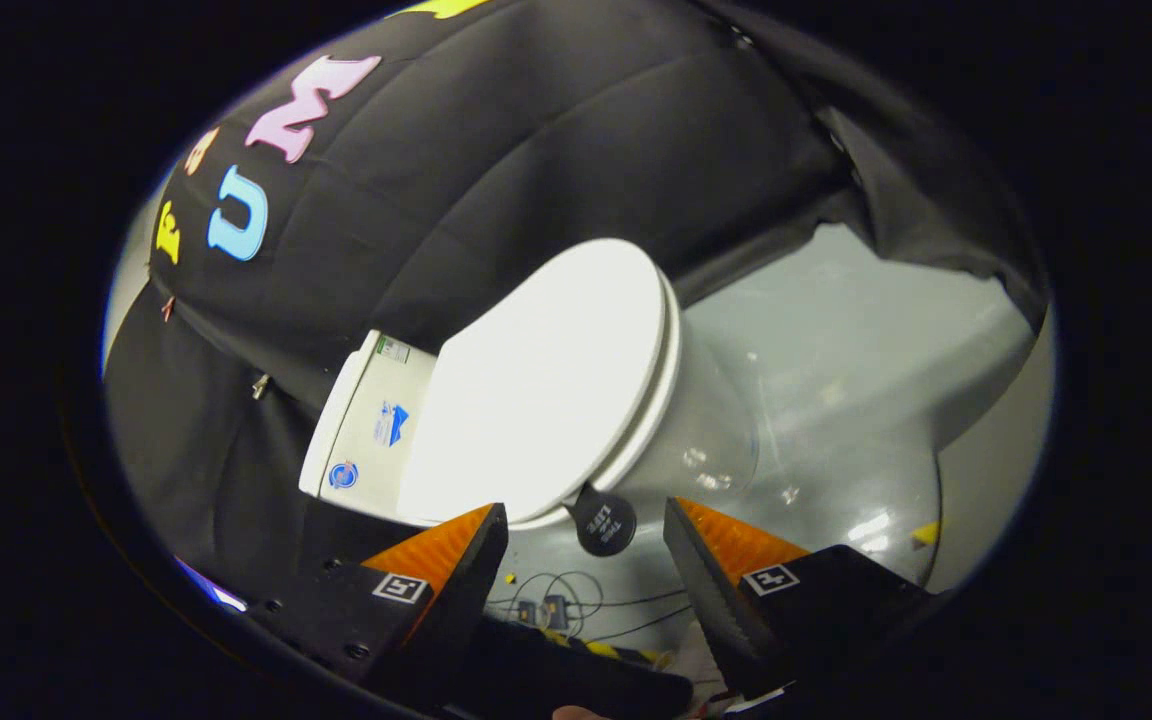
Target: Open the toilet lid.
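Observation:
A white toilet stands ahead of me, seen tilted, with its flat oval lid (546, 390) down on the seat. Its tank (361, 435) with small stickers backs against the black cloth wall. A round black tab (604, 523) sticks out from the lid's near rim. My gripper (586, 525) is open, its two fingers spread apart with nothing held. The black tab and the lid's near edge lie just ahead of the fingertips, in the gap between them.
Shiny grey floor (836, 400) spreads beside the toilet bowl (696, 440). Thin cables and small devices (551, 605) lie on the floor near the fingers. Black cloth (496, 150) hangs behind the toilet and a yellow marker (926, 533) sits on the floor.

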`<move>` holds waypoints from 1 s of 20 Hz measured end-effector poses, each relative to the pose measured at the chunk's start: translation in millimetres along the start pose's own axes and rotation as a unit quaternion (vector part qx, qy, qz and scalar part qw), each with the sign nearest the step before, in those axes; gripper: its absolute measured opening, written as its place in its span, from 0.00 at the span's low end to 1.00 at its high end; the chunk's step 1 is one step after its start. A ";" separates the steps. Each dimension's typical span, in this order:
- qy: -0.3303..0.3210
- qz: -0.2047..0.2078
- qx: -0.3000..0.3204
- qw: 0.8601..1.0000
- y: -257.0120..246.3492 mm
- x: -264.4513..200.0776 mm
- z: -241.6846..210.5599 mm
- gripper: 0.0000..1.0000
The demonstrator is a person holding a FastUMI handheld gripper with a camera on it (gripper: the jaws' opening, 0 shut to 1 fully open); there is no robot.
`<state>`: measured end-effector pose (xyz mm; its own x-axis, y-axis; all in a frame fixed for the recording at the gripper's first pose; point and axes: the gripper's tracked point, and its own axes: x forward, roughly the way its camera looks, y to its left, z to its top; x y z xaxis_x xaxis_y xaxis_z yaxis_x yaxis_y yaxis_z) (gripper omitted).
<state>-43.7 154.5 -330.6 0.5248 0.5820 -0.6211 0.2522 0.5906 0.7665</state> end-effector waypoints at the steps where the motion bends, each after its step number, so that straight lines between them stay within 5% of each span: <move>1: 0.014 0.003 0.020 1.000 -1.3 9.1 -6.0 0.98; 3: 0.033 0.018 0.059 0.998 3.0 13.5 -12.2 0.95; 5: 0.027 -0.001 0.065 0.998 -7.8 22.9 -11.4 0.80; 8: 0.006 -0.036 0.115 0.993 -25.3 32.7 2.0 0.18; 10: 0.011 -0.039 0.150 0.988 -25.6 32.3 3.2 0.18; 19: 0.097 0.016 0.115 0.989 -24.1 14.0 0.7 0.18; 20: 0.092 0.014 0.131 0.987 -22.5 34.8 -3.7 0.12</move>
<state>-34.1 163.6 -370.1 0.3849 0.7015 -0.5997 0.4533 0.4223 0.7849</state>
